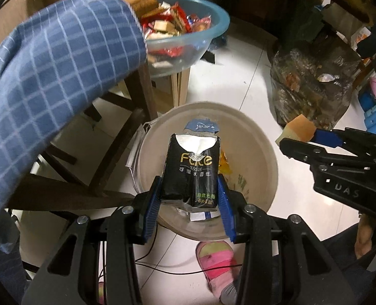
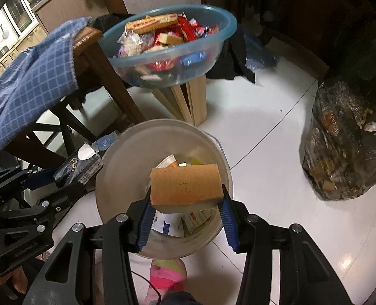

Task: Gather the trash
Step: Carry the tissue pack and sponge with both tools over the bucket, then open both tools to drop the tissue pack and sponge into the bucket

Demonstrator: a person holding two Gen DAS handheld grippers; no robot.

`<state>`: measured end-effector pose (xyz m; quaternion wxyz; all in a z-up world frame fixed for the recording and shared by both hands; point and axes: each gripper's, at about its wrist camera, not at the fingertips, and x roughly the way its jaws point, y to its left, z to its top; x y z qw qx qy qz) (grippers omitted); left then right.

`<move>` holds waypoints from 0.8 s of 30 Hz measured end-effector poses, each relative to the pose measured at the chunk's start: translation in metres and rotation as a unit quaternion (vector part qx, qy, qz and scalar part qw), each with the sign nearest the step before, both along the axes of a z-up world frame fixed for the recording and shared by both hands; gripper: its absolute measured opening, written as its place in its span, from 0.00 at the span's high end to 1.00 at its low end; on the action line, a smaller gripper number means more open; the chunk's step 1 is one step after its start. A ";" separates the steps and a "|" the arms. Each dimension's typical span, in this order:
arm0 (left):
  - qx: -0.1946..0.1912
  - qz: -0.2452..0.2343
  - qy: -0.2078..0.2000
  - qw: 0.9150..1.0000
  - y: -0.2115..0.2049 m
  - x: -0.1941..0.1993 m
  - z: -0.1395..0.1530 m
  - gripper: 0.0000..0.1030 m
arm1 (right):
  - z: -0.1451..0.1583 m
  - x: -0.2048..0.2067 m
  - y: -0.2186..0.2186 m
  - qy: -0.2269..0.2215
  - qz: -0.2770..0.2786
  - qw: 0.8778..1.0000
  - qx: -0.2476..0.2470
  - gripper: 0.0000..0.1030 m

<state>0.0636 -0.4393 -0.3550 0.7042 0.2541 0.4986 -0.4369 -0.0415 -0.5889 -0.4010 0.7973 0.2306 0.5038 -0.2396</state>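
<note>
With the left gripper point(image 1: 190, 198) clamped on a black tissue pack point(image 1: 191, 169) and the right gripper point(image 2: 186, 219) on an orange sponge point(image 2: 186, 186), both above the pale bucket point(image 2: 116, 178), an off-centre release could drop either onto the floor point(image 2: 264, 152).

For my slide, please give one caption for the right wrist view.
Right gripper holds an orange sponge over the beige bucket.

A blue checked cloth point(image 2: 32, 81) hangs over the dark wooden chair point(image 2: 104, 76) on my left. My foot in a pink and yellow slipper point(image 1: 217, 261) stands on the white tiled floor point(image 2: 264, 152), a thin black cable point(image 1: 162, 270) trailing beside it.
</note>
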 end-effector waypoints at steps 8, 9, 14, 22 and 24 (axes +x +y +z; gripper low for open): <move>0.021 -0.004 0.017 1.000 -0.008 0.003 -0.024 0.61 | -0.032 0.008 -0.012 0.026 0.000 0.999 0.034 0.53; 0.023 -0.005 0.018 1.000 -0.009 0.003 -0.026 0.61 | -0.034 0.008 -0.012 0.027 0.001 0.999 0.035 0.53; 0.030 -0.006 0.022 0.999 -0.009 0.005 -0.033 0.60 | -0.041 0.012 -0.015 0.030 0.005 0.999 0.041 0.53; 0.034 -0.007 0.018 0.999 -0.011 0.007 -0.034 0.56 | -0.037 0.012 -0.016 0.023 0.005 0.999 0.037 0.52; 0.038 -0.003 0.012 0.999 -0.010 0.007 -0.034 0.50 | -0.035 0.010 -0.017 0.019 0.000 0.999 0.036 0.49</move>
